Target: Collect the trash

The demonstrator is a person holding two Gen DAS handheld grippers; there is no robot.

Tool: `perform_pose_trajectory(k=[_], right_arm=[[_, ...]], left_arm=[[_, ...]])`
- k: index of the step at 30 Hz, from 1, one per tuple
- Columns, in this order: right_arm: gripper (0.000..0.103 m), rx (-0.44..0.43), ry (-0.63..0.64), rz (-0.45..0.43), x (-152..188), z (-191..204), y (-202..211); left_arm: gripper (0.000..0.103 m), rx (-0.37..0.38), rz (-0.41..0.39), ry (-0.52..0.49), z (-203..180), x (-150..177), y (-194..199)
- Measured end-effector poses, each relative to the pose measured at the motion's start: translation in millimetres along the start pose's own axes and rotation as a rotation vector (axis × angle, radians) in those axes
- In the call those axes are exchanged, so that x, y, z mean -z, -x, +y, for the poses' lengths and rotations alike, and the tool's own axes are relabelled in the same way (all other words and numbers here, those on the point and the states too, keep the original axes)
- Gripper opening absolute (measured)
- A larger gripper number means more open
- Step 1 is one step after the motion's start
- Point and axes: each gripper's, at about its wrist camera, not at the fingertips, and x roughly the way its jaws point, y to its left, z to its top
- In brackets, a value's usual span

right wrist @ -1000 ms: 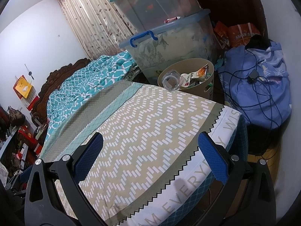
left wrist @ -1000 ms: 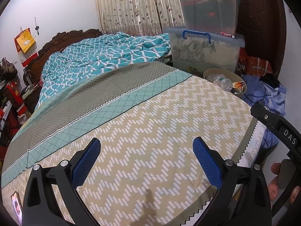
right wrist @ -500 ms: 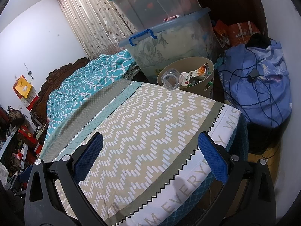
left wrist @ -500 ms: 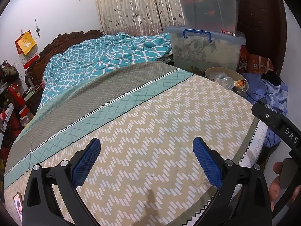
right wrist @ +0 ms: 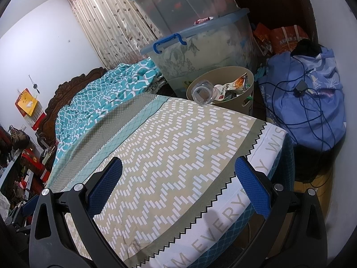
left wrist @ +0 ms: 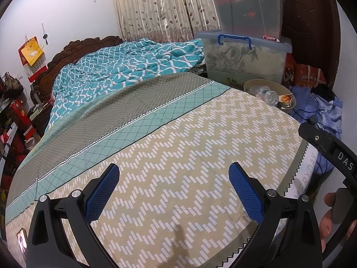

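A beige trash bin (right wrist: 245,82) stands on the floor past the bed's far corner; it also shows in the left wrist view (left wrist: 250,84). It holds a clear plastic bottle (right wrist: 203,92) and snack wrappers (right wrist: 236,84). My left gripper (left wrist: 174,178) is open and empty above the patterned bedspread (left wrist: 178,138). My right gripper (right wrist: 178,174) is open and empty above the bed's foot corner (right wrist: 263,143). Part of the right gripper's body (left wrist: 328,149) shows at the right edge of the left wrist view.
Two stacked clear storage boxes (right wrist: 200,44) stand behind the bin. A blue bundle with cables (right wrist: 305,102) lies to the bin's right. A teal quilt (left wrist: 125,69) is heaped at the headboard end. Shelves with clutter (left wrist: 13,120) stand left of the bed.
Both grippers have drifted slightly back and up, so the bed and bin sit a little lower in view. Both stay open and empty.
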Motion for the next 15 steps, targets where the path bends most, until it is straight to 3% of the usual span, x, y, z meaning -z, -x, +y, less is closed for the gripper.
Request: perform_pose_trajectory(k=[15], right_arm=[[0.1, 0.0, -0.004, 0.002, 0.8, -2.0, -2.1]], left_arm=[[0.095, 0.02, 0.002, -0.017, -4.2, 1.3, 1.2]])
